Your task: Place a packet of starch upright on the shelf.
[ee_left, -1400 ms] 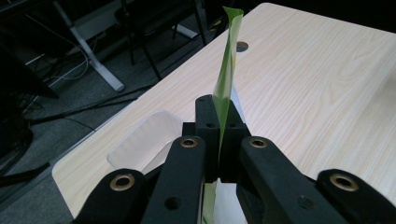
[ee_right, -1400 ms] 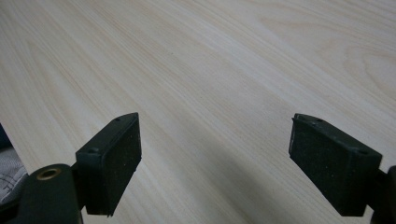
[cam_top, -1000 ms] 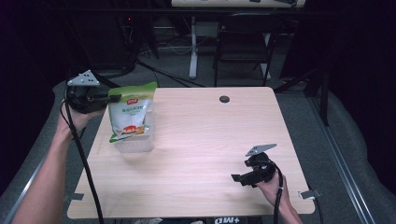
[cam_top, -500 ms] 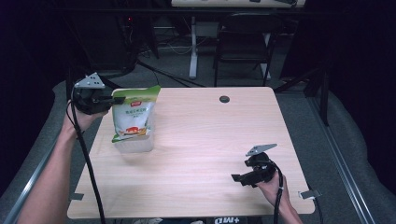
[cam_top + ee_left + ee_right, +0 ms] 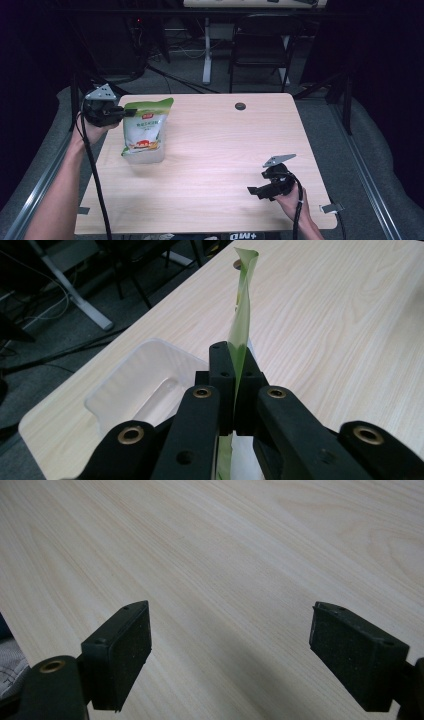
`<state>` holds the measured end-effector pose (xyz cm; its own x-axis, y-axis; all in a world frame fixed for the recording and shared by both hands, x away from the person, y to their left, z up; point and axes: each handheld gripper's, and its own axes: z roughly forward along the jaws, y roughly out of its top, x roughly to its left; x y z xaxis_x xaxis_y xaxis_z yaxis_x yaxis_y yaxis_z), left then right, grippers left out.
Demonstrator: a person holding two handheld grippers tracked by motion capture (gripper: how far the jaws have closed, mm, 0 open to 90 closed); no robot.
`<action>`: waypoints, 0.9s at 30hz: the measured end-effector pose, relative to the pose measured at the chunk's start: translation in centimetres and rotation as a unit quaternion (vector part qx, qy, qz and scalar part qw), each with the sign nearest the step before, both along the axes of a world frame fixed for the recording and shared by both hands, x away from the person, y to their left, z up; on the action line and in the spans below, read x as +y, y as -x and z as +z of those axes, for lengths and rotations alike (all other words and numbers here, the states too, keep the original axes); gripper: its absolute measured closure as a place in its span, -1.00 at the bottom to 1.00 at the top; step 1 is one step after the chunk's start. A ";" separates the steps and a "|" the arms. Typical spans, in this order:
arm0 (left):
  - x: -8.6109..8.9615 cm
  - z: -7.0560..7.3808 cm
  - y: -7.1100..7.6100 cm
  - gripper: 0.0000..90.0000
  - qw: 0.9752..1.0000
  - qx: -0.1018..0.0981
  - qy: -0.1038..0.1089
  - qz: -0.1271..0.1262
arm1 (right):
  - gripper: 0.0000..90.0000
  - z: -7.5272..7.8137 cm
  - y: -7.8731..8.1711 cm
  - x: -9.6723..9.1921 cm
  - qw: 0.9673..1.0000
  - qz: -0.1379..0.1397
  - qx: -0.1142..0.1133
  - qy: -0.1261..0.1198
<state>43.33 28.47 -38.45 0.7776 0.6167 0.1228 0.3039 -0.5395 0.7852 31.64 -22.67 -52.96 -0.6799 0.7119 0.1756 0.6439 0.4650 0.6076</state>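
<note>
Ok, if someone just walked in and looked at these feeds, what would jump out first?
The green-topped pouch standing at the table's left side, its top edge pinched shut in the left tool, with a white tray beside it. Next, the right tool near the front right corner, jaws wide open over bare wood.

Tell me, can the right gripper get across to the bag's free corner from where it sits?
Probably yes. The right gripper is open near the table's front right; bare wood lies between it and the bag, which the left gripper holds by its top edge.
</note>
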 end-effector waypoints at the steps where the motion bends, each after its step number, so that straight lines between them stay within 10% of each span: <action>1: 0.0 -0.1 0.0 1.00 1.000 0.001 -0.001 -0.001 | -0.63 0.0 0.0 0.0 1.000 0.000 0.000 0.000; 27: 1.9 -2.1 -0.5 0.93 0.998 0.030 0.024 0.041 | -0.63 0.0 0.0 0.0 1.000 0.000 -0.001 0.000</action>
<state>43.80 30.36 -40.53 0.7293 0.6825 0.0470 0.3927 -0.4739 0.7882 31.64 -22.69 -52.99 -0.6807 0.7116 0.1738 0.6423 0.4657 0.6088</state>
